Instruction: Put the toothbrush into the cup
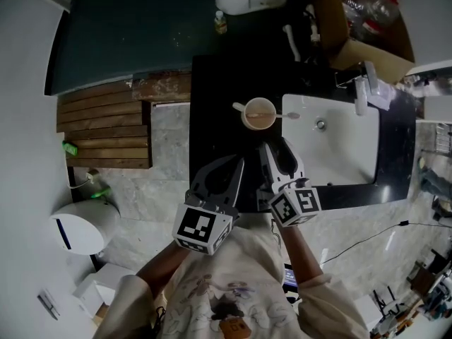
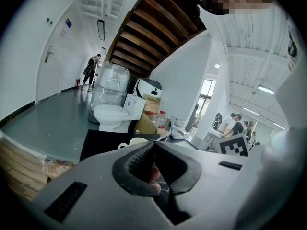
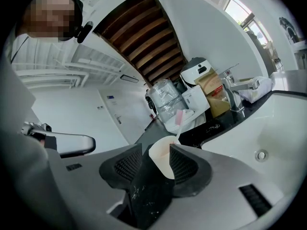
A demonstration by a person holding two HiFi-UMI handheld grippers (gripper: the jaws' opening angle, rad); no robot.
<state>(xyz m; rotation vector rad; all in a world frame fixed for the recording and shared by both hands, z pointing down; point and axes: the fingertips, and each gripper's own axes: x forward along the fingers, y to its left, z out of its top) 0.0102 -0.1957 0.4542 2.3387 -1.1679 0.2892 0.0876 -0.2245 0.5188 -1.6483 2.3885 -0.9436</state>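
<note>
Toothbrush [image 3: 179, 117] stands in the cup [image 3: 161, 153], right gripper [image 1: 277, 150] released near it, left gripper [image 2: 153, 143] clenched shut

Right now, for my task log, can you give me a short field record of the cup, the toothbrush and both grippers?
cup: upright on the black counter, beside the sink
toothbrush: in the cup, leaning on its rim
left gripper: jaws together, nothing held
right gripper: jaws apart, cup just ahead of them, not gripped
task state: toothbrush appears to be placed
</note>
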